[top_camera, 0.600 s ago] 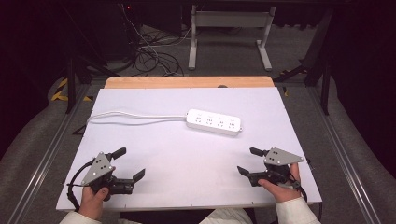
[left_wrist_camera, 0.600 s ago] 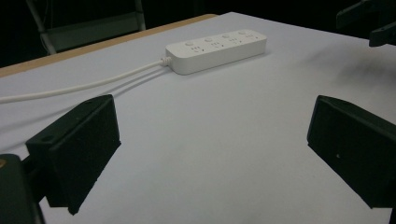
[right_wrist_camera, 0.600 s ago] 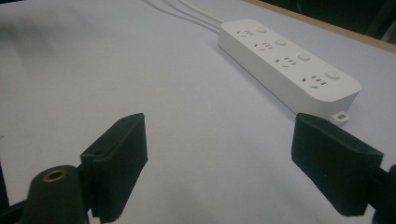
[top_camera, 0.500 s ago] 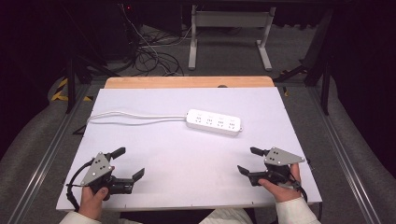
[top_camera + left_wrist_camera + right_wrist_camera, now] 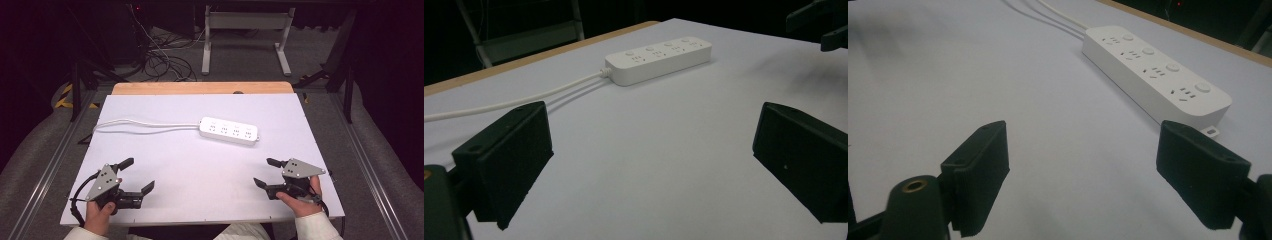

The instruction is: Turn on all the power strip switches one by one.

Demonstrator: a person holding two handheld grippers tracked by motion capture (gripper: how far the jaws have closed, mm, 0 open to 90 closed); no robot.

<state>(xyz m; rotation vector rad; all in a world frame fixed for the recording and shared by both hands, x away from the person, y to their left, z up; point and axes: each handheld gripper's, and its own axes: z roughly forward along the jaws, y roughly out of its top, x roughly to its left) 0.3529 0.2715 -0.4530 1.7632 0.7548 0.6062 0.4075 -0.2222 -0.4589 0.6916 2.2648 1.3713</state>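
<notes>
White desk (image 5: 200, 200) w/ a wood strip along the far edge. A white power strip (image 5: 229, 130) lies flat near the desk's middle, a bit toward the far side and right of centre; four socket groups on top, each w/ a round button beside it. Its white cord (image 5: 145, 126) runs off the strip's left end toward the desk's left edge, doubled for part of the run.

Left claw (image 5: 135, 174) sits at the near-left corner of the desk, held in the person's left hand (image 5: 97, 214), grey three-cornered plate on top, black cable looping off to its left. Jaws wide apart, nothing btwn them. In the left gripper view the power strip (image 5: 659, 60) lies ahead, well apart from the jaws, cord (image 5: 514, 102) trailing left; bare desk (image 5: 649, 165) btwn the jaws. The right claw's black tips poke in at the top right corner there.

Right claw (image 5: 266, 172) sits at the near-right, held in the right hand (image 5: 300, 202), pointing left across the desk. Jaws also wide, empty. In the right gripper view the power strip (image 5: 1155, 75) lies ahead, its near end just beyond the right-hand jaw, not touching; a small mounting tab shows at that end.

Both claws well apart from each other and from the strip. Beyond the desk: dark floor, tangled cables (image 5: 160, 60), pale metal frame legs (image 5: 245, 35).
</notes>
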